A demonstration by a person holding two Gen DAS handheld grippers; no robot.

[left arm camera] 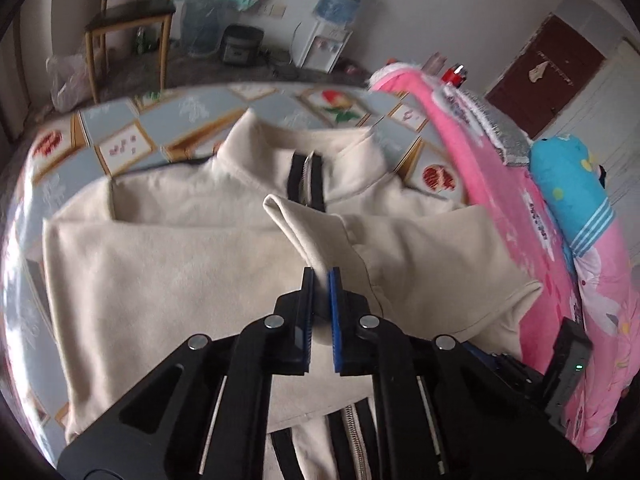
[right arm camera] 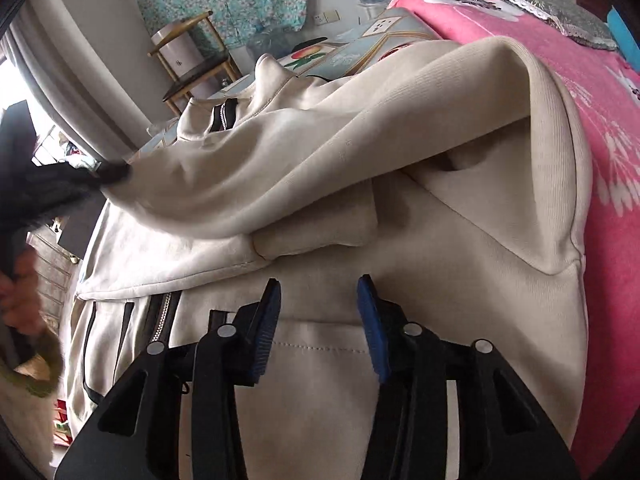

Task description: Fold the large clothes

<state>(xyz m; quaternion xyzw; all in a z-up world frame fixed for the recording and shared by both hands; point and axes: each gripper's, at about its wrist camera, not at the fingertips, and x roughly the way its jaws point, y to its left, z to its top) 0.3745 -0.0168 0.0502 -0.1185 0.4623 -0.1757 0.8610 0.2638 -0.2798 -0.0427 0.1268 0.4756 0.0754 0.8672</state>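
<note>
A cream zip-front jacket (left arm camera: 160, 264) lies face up on the patterned bed cover (left arm camera: 120, 128), collar at the far end, black-edged zipper (left arm camera: 306, 178) down its middle. My left gripper (left arm camera: 320, 276) is shut on the cuff of the jacket's sleeve (left arm camera: 296, 224) and holds it lifted over the chest. In the right wrist view the sleeve (right arm camera: 320, 152) stretches raised across the jacket to the left gripper (right arm camera: 112, 172). My right gripper (right arm camera: 318, 284) is open and empty, low over the jacket's lower front (right arm camera: 440, 280).
A pink blanket (left arm camera: 540, 240) lies along the jacket's right side, with a blue pillow (left arm camera: 572, 192) on it. A wooden chair (left arm camera: 132, 20), a water dispenser (left arm camera: 324, 40) and a rice cooker (left arm camera: 240, 44) stand on the floor beyond the bed.
</note>
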